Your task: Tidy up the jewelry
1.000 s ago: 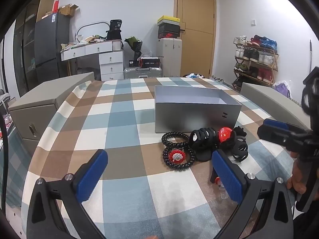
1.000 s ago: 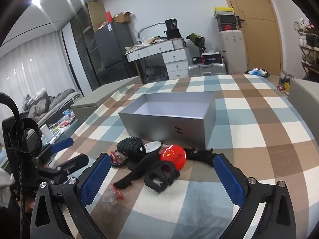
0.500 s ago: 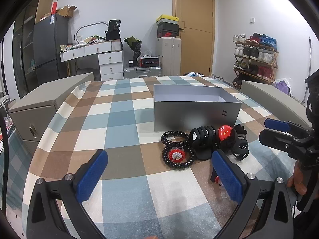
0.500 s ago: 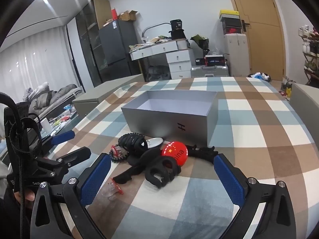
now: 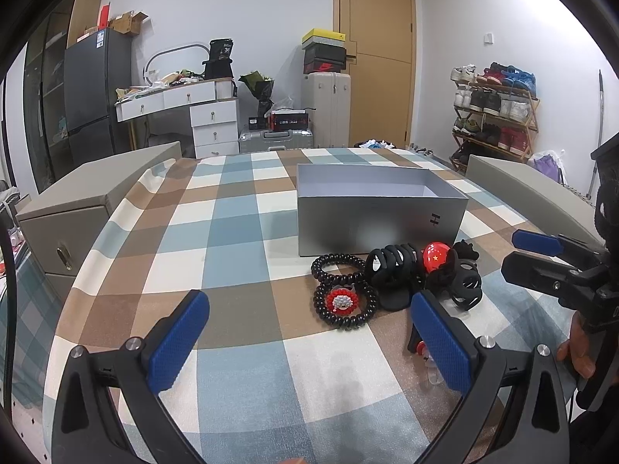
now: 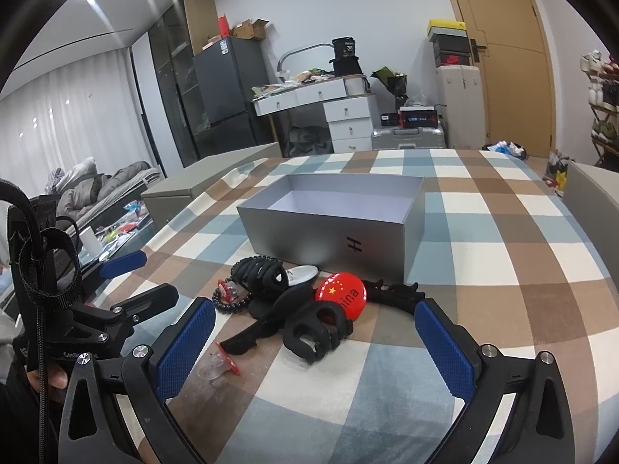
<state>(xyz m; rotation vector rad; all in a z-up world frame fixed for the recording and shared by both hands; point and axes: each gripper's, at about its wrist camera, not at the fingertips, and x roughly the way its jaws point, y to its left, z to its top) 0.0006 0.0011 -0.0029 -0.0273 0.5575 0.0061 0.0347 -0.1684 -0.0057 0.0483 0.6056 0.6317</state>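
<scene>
Compared with a second ago, the right tool [image 6: 315,342] sits a little lower and nearer the pile of accessories, and the left tool [image 5: 309,342] has barely shifted; nothing on the worktop [image 5: 232,232] has been touched. Both tools hover with their blue pads spread wide and nothing between them.

Landmark: the grey box [image 5: 379,212], open-topped and empty as far as its inside shows, standing on the checked cloth of the worktop. Just in front of its near wall lies the pile. Two black bead bracelets [image 5: 340,286] lie at the left end of the pile, seen from the left wrist, the nearer one ringed around a small red-and-white charm [image 5: 342,301]. Beside them, closer to the box's front wall, is a black claw clip [image 5: 394,270], then a red round badge [image 6: 340,295] with yellow stars, touching a second black claw clip [image 6: 315,332]. A clear clip with red trim [image 6: 218,363] lies farthest from the box, near the right tool's left pad.
</scene>
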